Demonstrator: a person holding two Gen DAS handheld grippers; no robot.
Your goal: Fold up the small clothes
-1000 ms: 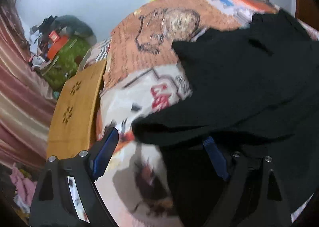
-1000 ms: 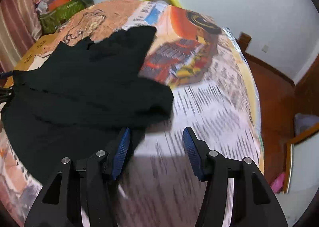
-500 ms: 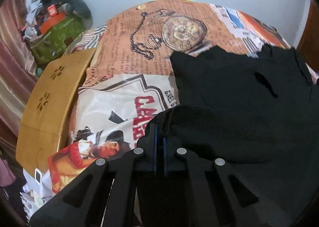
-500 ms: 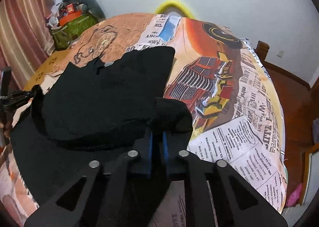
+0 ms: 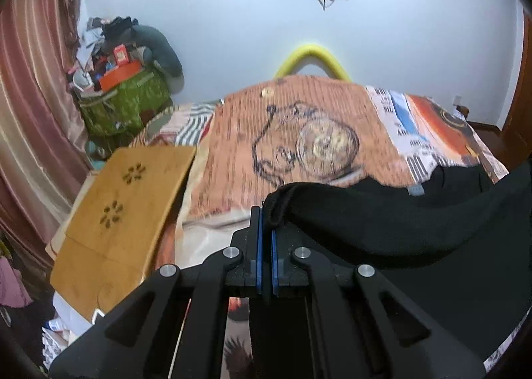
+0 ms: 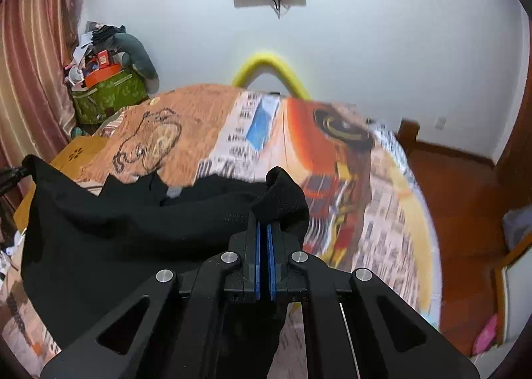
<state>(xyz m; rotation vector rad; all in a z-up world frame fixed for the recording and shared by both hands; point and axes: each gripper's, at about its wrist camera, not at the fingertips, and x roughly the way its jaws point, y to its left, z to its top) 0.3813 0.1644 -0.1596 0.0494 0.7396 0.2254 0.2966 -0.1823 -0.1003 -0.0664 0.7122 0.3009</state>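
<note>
A black garment [image 5: 399, 222] lies on the bed with its near edge lifted. My left gripper [image 5: 266, 216] is shut on the garment's left corner, and the cloth stretches away to the right. In the right wrist view my right gripper [image 6: 263, 226] is shut on the garment's [image 6: 133, 232] right corner, which bunches above the blue pads. The held edge hangs slack between the two grippers above the bed. The far part with a small grey label [image 6: 173, 192] rests on the bedspread. The left gripper's tip [image 6: 13, 174] shows at the left edge of the right wrist view.
The bed carries a printed bedspread [image 5: 299, 132] with a pocket watch and newspaper pattern. A wooden board [image 5: 116, 212] lies at the bed's left side. A cluttered green bag [image 5: 123, 102] stands by the curtain. A yellow arch [image 5: 312, 56] is behind the bed. Wooden floor [image 6: 465, 196] lies right.
Both grippers closed on the garment's near corners about half a second ago. Since then they have lifted the held edge off the bed and tilted up toward the wall.
</note>
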